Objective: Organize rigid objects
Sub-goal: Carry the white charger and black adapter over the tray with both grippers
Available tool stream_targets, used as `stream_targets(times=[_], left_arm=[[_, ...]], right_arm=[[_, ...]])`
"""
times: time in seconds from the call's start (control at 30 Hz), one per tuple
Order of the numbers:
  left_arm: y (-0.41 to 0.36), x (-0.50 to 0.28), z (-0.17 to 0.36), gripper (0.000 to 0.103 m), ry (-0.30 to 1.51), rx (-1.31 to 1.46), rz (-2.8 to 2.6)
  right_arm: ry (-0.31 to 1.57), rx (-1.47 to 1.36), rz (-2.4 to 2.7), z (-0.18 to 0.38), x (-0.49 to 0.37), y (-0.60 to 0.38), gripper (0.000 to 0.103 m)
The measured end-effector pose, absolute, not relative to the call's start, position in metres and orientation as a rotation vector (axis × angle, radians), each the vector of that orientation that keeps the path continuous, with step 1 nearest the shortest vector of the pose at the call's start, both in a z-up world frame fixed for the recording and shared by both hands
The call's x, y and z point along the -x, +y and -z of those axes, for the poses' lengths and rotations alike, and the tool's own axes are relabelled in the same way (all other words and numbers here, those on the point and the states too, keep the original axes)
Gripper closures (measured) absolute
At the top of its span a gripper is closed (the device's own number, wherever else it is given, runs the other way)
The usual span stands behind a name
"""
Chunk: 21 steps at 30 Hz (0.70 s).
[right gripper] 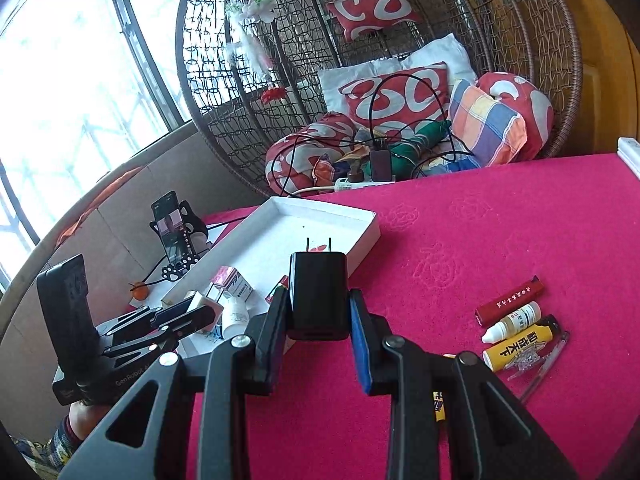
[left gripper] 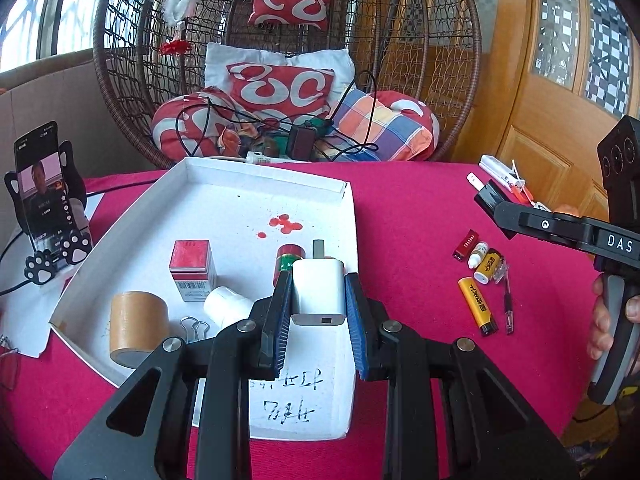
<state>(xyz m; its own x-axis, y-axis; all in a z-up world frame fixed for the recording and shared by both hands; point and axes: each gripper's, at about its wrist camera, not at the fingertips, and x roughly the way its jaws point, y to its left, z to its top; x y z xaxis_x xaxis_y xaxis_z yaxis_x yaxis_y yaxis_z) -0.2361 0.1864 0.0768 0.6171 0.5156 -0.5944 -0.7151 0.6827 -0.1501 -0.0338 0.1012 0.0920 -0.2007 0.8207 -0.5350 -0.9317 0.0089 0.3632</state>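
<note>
In the left wrist view my left gripper (left gripper: 318, 280) is shut on a white charger (left gripper: 318, 300), held over the front part of the white tray (left gripper: 224, 172). In the tray lie a red box (left gripper: 192, 268), a tape roll (left gripper: 138, 328), a white bottle (left gripper: 228, 304), binder clips (left gripper: 196, 326) and a red-green can (left gripper: 289, 262). My right gripper (right gripper: 318, 292) is shut on a black charger (right gripper: 318, 296), prongs pointing away, above the red cloth to the right of the tray (right gripper: 360, 240). It also shows at the right in the left wrist view as the right gripper (left gripper: 490, 200).
On the red cloth to the right lie a red lighter (right gripper: 510, 300), a dropper bottle (right gripper: 512, 322), a yellow lighter (right gripper: 520, 344) and a pen (right gripper: 544, 368). A phone on a paw stand (left gripper: 40, 200) stands left of the tray. A wicker chair with cushions (left gripper: 280, 88) is behind the table.
</note>
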Motion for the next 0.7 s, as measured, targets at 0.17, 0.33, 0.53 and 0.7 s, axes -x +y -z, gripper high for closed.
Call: stream_targets(times=[0.17,0.33,0.53,0.7], left_arm=[[0.194,0.237,-0.080,0.078,0.540,0.404,-0.732],[0.212,0.238,-0.092,0.078,0.518,0.401,-0.753],[0.239,0.241,-0.100,0.078,0.497,0.426,-0.785],[0.265,0.253,-0.111,0.078,0.469,0.460,-0.812]], right_arm=[[0.790,0.182,-1.619,-0.092,0.033,0.108,0.075],[0.790,0.182,-1.645,-0.098,0.039,0.119,0.075],[0.766,0.195,-1.675,-0.106,0.051,0.138,0.075],[0.769,0.197,-1.690,-0.111,0.058,0.156,0.075]])
